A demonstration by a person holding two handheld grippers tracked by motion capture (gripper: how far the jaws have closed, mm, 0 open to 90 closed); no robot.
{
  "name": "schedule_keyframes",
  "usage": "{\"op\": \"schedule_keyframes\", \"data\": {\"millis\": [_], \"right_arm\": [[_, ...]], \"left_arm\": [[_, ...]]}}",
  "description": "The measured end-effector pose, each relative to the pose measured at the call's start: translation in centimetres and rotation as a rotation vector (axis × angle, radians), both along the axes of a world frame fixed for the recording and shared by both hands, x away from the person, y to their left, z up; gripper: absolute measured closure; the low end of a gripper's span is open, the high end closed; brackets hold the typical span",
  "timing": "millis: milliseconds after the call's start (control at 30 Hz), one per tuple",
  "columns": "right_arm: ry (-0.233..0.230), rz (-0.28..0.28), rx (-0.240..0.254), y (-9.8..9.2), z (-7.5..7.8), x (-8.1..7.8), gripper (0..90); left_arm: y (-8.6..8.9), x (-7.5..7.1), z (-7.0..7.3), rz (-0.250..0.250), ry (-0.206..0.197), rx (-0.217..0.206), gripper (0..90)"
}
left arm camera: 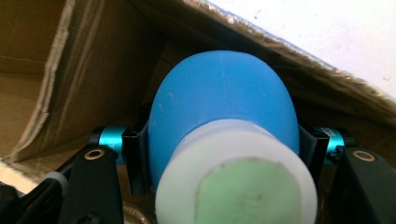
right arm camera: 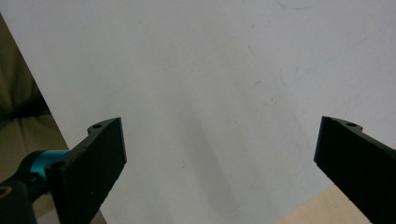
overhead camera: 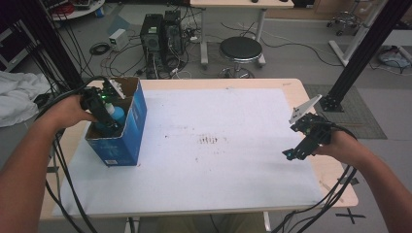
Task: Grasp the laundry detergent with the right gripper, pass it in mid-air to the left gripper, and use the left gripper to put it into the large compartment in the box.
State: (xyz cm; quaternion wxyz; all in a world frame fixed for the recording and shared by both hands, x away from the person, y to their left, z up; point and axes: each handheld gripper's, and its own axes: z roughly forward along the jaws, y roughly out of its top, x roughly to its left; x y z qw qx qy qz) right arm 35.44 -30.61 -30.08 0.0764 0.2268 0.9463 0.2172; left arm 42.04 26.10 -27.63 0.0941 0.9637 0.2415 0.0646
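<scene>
Two grippers are at work over a table that has a big white sheet on top. The landmark here is the blue cardboard box, which stands open on the left part of the sheet.

The left gripper reaches down into the open top of the box. Its jaws are pinching a blue bottle with a white cap. In the left gripper view, the blue bottle sits tight between the two black jaws, with one jaw pressed on each side. Its white cap points at the camera, and the end of the cap looks pale green. The brown inside walls of the box are all around the bottle. The bottle is inside the box, near its top.

The right gripper is far to the right of the box, near the right edge of the sheet. Its jaws are spread wide with nothing between them. In the right gripper view, the right gripper hangs above the bare white sheet.

A few brown marks sit on the sheet, to the right of the box.
</scene>
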Motion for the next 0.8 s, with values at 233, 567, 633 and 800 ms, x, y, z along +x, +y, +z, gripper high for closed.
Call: {"op": "schedule_keyframes", "data": {"millis": [233, 567, 633, 800], "right_arm": [[0.002, -0.006, 0.003, 0.01, -0.08, 0.02, 1.3], [-0.003, 0.001, 0.009, 0.12, -0.11, 0.01, 1.3], [-0.006, -0.002, 0.012, 0.06, -0.10, -0.05, 1.3], [-0.011, -0.005, 0.020, -0.18, -0.06, -0.13, 1.3]], "left_arm": [[-0.02, 0.23, -0.64, 0.006, 0.014, 0.001, 37.8], [-0.06, 0.61, -0.82, 0.025, 0.025, -0.007, 37.5], [0.00, 0.57, -0.86, 0.028, 0.022, -0.020, 37.4], [0.08, 0.56, -0.67, 0.033, 0.017, -0.029, 30.9]]}}
